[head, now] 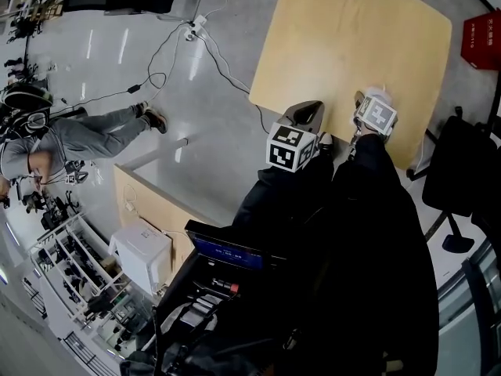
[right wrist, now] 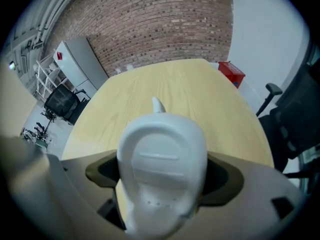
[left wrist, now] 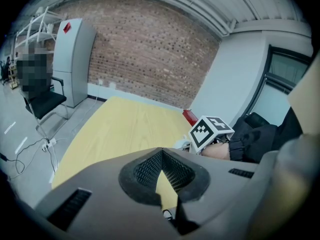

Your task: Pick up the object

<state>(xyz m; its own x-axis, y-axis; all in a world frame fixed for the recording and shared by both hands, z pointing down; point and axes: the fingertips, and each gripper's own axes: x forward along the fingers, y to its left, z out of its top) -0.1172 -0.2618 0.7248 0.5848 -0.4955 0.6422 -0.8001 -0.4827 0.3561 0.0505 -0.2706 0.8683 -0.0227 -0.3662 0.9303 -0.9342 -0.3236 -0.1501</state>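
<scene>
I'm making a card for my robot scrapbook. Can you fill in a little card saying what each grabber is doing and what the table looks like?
left gripper: shut, nothing between its jaws
right gripper: shut on a white plastic object
object's shape: rounded, smooth, with a thin tip pointing away
table: light wood, both grippers at its near edge
also nearby: red box on the floor past the table
</scene>
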